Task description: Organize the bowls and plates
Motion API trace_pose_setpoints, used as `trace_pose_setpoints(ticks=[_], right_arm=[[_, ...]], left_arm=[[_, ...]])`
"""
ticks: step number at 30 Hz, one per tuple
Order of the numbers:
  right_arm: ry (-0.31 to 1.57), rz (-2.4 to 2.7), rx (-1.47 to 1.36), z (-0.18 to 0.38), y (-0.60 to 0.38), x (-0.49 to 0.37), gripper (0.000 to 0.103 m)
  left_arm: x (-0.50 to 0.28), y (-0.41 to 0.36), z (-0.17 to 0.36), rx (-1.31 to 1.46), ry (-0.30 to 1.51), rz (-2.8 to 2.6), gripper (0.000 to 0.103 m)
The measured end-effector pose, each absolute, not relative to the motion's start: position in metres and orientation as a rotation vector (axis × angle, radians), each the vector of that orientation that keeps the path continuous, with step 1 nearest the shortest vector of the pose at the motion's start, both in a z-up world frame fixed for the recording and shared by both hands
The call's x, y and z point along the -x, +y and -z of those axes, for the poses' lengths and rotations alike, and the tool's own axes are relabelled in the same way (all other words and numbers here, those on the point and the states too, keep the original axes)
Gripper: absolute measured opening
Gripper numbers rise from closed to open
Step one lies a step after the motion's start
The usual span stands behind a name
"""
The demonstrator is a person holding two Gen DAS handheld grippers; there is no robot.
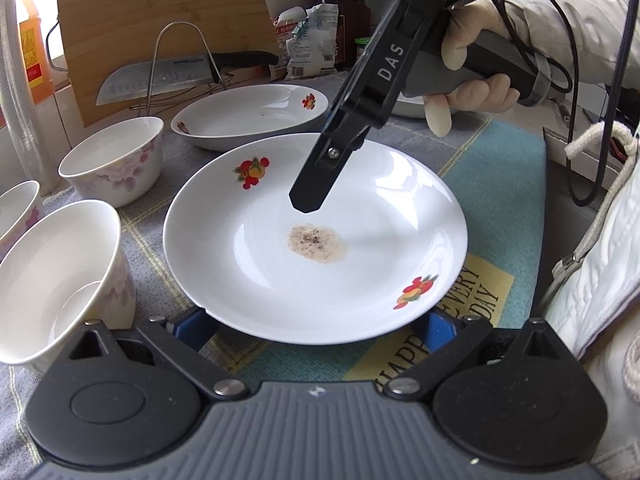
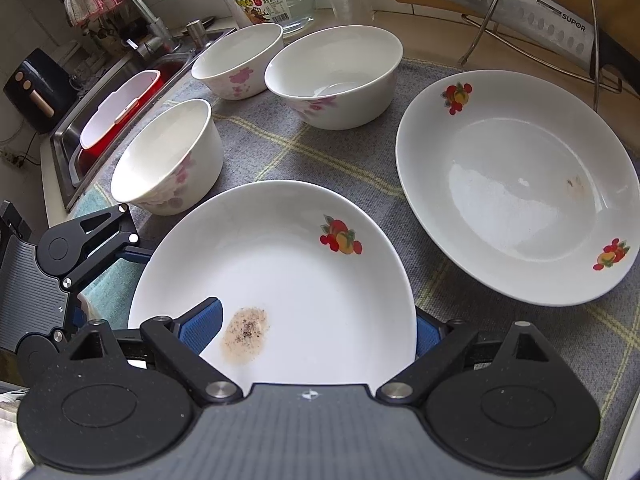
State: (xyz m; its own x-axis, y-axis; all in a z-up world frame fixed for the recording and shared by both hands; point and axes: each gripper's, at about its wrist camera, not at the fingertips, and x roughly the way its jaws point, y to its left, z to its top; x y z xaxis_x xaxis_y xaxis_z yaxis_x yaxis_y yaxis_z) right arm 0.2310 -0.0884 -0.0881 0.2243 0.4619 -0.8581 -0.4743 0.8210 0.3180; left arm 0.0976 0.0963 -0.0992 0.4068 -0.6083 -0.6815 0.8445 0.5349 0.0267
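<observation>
White bowls (image 2: 168,156): standing upright in a group of three on the grey checked cloth (image 2: 320,160), between the sink (image 2: 64,140) and the plates.
Left gripper (image 1: 318,328): pointing at the stained plate from its near edge, jaws gaping wide, gripping nothing; blue pads (image 1: 196,326) reaching to the rim, tips slipping out of sight beneath it.
Stained plate (image 2: 280,280): lying on the cloth between both grippers, just right of the nearest bowl, carrying a brown speckled stain (image 2: 245,334) in its well and fruit prints on its rim.
Right gripper (image 2: 312,332): angling steeply down onto the stained plate, jaws spread wide and straddling its rim, one pad hovering over the well beside the stain, the other passing behind the edge; not squeezing it.
Gloved hand (image 1: 476,60): wrapping round the right gripper's handle.
Second plate (image 2: 516,184): sitting apart, right of the stained plate, showing a faint mark inside.
Knife (image 2: 512,8): leaning in a wire rack (image 2: 592,40) behind the second plate.
</observation>
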Motion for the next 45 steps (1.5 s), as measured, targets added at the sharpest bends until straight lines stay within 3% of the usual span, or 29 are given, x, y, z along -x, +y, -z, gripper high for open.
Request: trace_pose_setpoints(ticks=[26, 45], right_arm=[[1.147, -0.644, 0.016, 0.070, -0.114, -0.214, 0.097], [1.106, -0.587, -0.010, 0.049, -0.183, -0.207, 0.097]], left_arm=[[-0.092, 0.075, 0.084, -0.399, 0.691, 0.963, 0.100], [-0.098, 0.015, 0.061, -0.406, 0.686, 1.007, 0.099]])
